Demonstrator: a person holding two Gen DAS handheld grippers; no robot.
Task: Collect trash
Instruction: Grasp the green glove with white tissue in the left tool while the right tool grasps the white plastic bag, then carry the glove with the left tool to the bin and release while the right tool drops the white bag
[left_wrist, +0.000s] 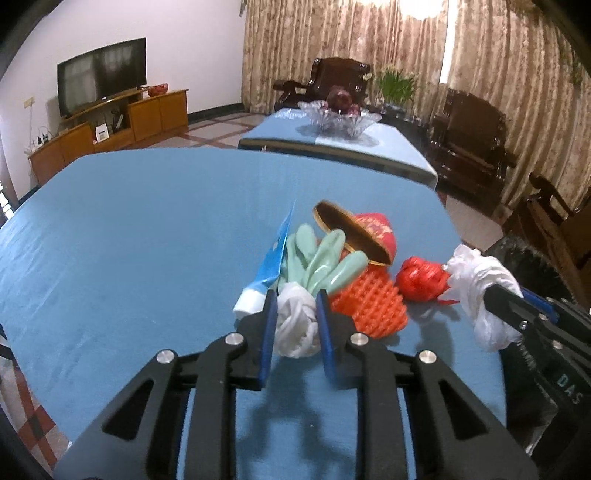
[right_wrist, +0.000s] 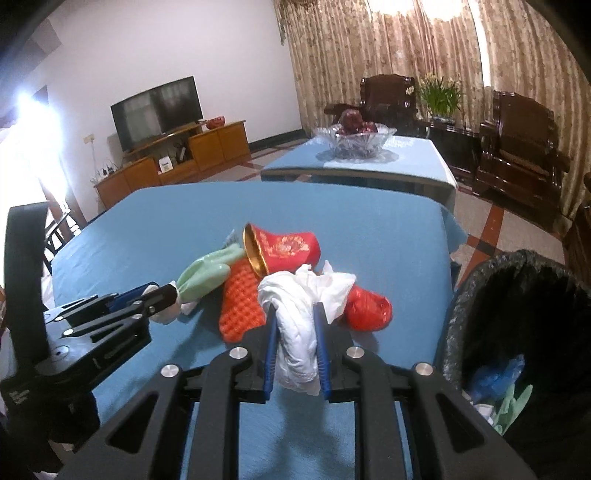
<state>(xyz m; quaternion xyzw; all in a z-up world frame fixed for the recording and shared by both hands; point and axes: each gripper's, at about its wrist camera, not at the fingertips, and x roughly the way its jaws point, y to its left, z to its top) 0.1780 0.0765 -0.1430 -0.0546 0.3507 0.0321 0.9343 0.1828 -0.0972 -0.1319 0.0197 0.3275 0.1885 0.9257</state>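
Note:
A pile of trash lies on the blue table. My left gripper is shut on a white crumpled wad beside a green glove and a blue tube. My right gripper is shut on a white plastic bag; it also shows in the left wrist view. Near them lie an orange foam net, a red paper cup on its side and a red crumpled bag.
A black-lined trash bin stands at the table's right edge, with a green glove and blue scrap inside. Behind is a second blue table with a glass fruit bowl. Dark wooden chairs stand at the right.

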